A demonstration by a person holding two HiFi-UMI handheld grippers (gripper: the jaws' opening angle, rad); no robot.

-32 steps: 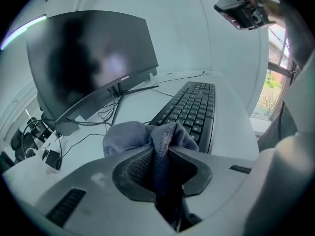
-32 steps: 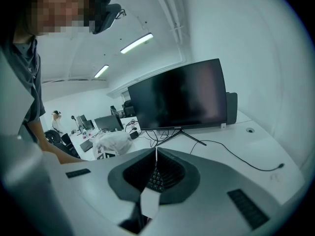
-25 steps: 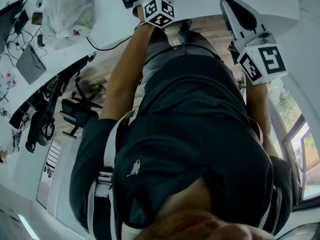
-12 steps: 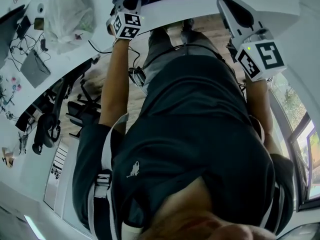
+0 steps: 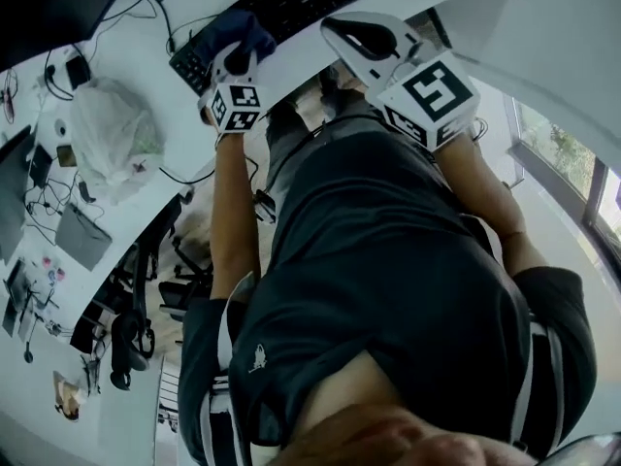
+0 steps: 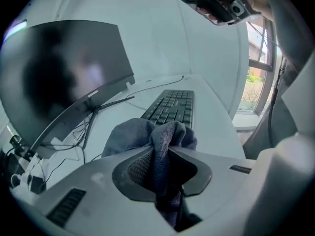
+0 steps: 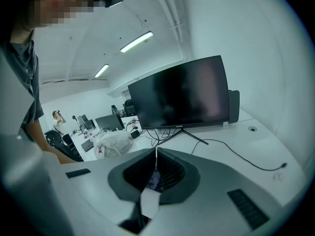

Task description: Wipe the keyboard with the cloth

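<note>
Now left tool [image 6: 165,149] pinching bunched cloth [image 6: 140,134] near keyboard [image 6: 173,107]; right tool [image 7: 156,154] pressed together, idle. Risk: unsteadied keyboard sliding under wipe.

No word, brand or number can be read for sure. In the upper part of the head view, the left cube [image 5: 238,107] and the right cube [image 5: 427,93] carry only black and white square patterns; the one on the right cube resembles a 5. The key signs on the keyboard [image 5: 281,8] are too small to read, as is the mark on the lower edge of the monitor [image 7: 179,95]
</note>
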